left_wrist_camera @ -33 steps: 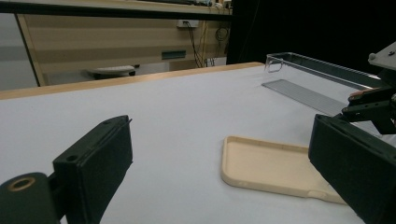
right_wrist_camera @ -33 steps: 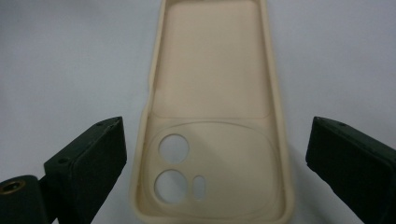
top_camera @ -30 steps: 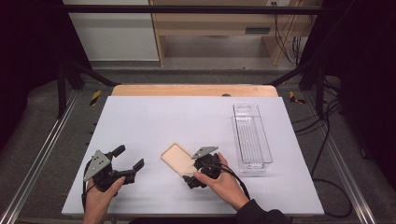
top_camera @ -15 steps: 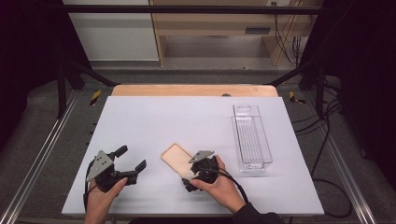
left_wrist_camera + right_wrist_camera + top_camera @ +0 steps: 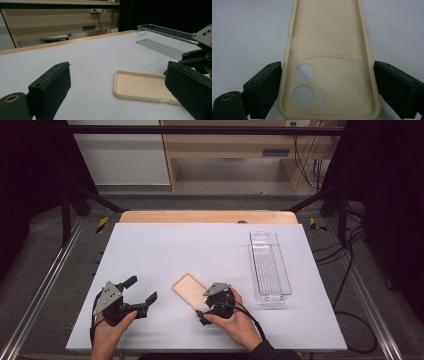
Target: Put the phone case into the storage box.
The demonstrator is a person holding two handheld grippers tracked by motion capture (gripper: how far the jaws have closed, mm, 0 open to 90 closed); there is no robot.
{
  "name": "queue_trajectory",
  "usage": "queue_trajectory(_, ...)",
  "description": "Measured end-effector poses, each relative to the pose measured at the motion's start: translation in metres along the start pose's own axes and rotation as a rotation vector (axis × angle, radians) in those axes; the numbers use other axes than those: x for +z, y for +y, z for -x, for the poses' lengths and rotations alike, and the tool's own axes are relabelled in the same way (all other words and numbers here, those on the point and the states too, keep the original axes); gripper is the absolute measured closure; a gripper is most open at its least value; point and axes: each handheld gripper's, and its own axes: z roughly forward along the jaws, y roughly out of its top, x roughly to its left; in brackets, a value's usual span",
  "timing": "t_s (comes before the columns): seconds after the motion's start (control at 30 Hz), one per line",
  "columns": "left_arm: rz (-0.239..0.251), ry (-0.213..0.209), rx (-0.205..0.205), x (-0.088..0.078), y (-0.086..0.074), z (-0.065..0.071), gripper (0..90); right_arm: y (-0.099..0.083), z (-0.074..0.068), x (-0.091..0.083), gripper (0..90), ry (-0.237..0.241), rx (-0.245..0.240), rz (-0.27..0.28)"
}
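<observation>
No brand, label or readable writing shows on any thing here. The count is simple: two tongs, one phone case, one clear tray, one table.

At the far left, about 7 o'clock on the table [image 5: 165,245], the left gripper [image 5: 141,293] rests in the person's left hand [image 5: 107,335]. Its jaws stand wide apart and hold nothing; in the left gripper view, bare white surface lies between them. Much free room is around it, toward 9 and 12 o'clock, and the near table edge is close behind the hand.

At about 6 o'clock lies the phone case [image 5: 189,290], beige, flat, with its hollow side up. In the right gripper view three cutouts show at its camera end: two round holes and one small slot.

Just right of the case, the right gripper [image 5: 203,308] is held in the right hand [image 5: 239,325]. Its jaws are open and stand on both sides of the case's camera end, the left one very near the rim, the right one slightly apart; they do not squeeze it.

At 3 o'clock stands the clear tray [image 5: 270,267], long and empty, well apart from the case and near the right table edge.
</observation>
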Motion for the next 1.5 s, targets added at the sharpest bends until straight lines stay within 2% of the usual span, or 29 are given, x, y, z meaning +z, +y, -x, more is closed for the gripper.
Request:
queue_trajectory(0.1, -0.003, -0.001, 0.015, 0.001, 0.000, 0.001, 6.3, 0.002, 0.000, 0.000, 11.8, 0.004, 0.000, -0.007)
queue_trajectory(0.2, -0.007, 0.001, 0.029, 0.002, 0.000, 0.002, 6.4, 0.003, 0.002, -0.002, 12.7, 0.016, 0.029, -0.008)
queue_trajectory(0.5, -0.029, 0.003, 0.092, 0.004, 0.000, 0.006, 6.4, 0.009, 0.007, -0.005, 13.6, 0.038, 0.026, -0.034)
queue_trajectory(0.57, -0.043, -0.005, 0.133, 0.006, 0.000, 0.010, 6.4, 0.012, 0.009, -0.006, 13.8, 0.038, 0.023, -0.035)
queue_trajectory(0.63, -0.046, -0.007, 0.139, 0.007, 0.000, 0.011, 6.5, 0.014, 0.010, -0.009, 13.9, 0.035, 0.021, -0.033)
queue_trajectory(0.67, -0.055, -0.008, 0.163, 0.009, -0.001, 0.014, 6.5, 0.016, 0.012, -0.010, 13.9, 0.038, 0.026, -0.033)
queue_trajectory(0.7, -0.055, -0.008, 0.163, 0.009, -0.001, 0.014, 6.5, 0.016, 0.012, -0.010, 13.9, 0.038, 0.026, -0.033)
queue_trajectory(0.73, -0.066, -0.006, 0.193, 0.010, -0.001, 0.016, 6.5, 0.018, 0.014, -0.011, 14.0, 0.044, 0.030, -0.035)
queue_trajectory(0.77, -0.066, -0.006, 0.193, 0.010, -0.001, 0.016, 6.5, 0.019, 0.015, -0.012, 14.1, 0.044, 0.033, -0.035)
queue_trajectory(0.8, -0.071, -0.006, 0.237, 0.012, -0.002, 0.019, 6.6, 0.021, 0.017, -0.013, 14.1, 0.043, 0.029, -0.037)
queue_trajectory(0.83, -0.071, -0.006, 0.237, 0.012, -0.002, 0.019, 6.6, 0.021, 0.017, -0.013, 14.1, 0.043, 0.029, -0.037)
queue_trajectory(0.87, -0.093, -0.016, 0.249, 0.014, -0.003, 0.022, 6.6, 0.023, 0.019, -0.014, 14.2, 0.043, 0.036, -0.037)
queue_trajectory(0.93, -0.106, -0.018, 0.275, 0.016, -0.003, 0.025, 7.1, 0.023, 0.021, -0.014, 14.3, 0.049, 0.043, -0.041)
queue_trajectory(1.13, -0.121, -0.020, 0.304, 0.019, -0.005, 0.028, 7.4, 0.025, 0.025, -0.015, 14.8, 0.062, 0.071, -0.031)
queue_trajectory(1.4, -0.124, -0.019, 0.313, 0.019, -0.005, 0.028, 7.5, 0.028, 0.031, -0.021, 15.0, 0.073, 0.099, -0.020)
queue_trajectory(1.5, -0.135, -0.016, 0.346, 0.022, -0.006, 0.031, 7.6, 0.031, 0.033, -0.026, 15.1, 0.075, 0.105, -0.015)
